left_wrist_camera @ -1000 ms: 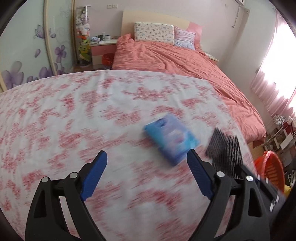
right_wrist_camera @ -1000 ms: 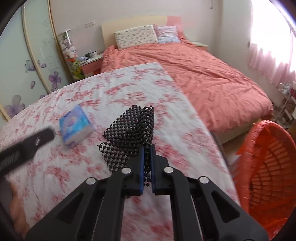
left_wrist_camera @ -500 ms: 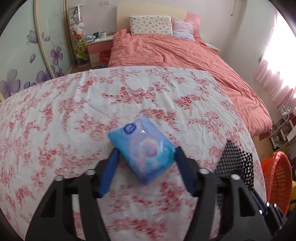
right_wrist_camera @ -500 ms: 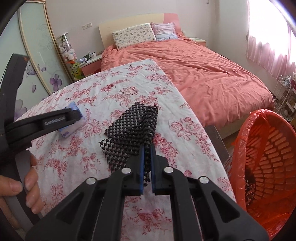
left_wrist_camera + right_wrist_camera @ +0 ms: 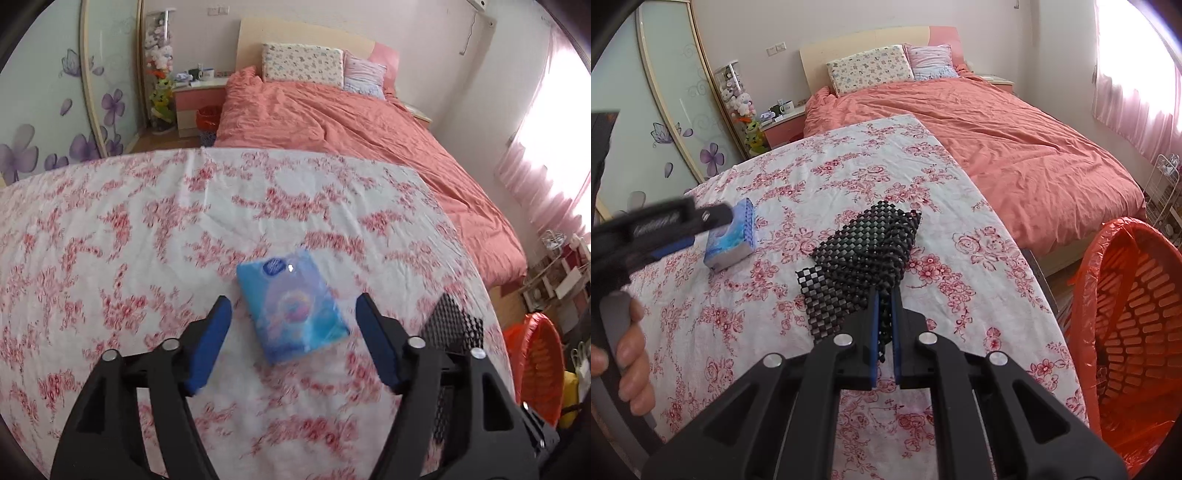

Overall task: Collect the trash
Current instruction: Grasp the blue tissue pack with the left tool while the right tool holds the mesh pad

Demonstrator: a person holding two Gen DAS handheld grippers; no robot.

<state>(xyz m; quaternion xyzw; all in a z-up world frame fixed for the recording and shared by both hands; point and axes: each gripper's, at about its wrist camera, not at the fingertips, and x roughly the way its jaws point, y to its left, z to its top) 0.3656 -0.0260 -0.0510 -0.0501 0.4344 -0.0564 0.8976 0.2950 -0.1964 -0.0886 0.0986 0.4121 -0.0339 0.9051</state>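
Jaws of left gripper [image 5: 293, 325] are opening, tissue pack [image 5: 291, 308] loose between them; right gripper [image 5: 882, 325] pinches mesh mat [image 5: 862, 245], which may snag.

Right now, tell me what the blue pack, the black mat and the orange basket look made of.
Blue pack: glossy plastic film, judging by its glare spot; probably tissues.
Black mat: soft open-grid mesh, likely rubbery foam; it folds and droops.
Orange basket: rigid slotted plastic, lined with a thin, crinkled orange bag.
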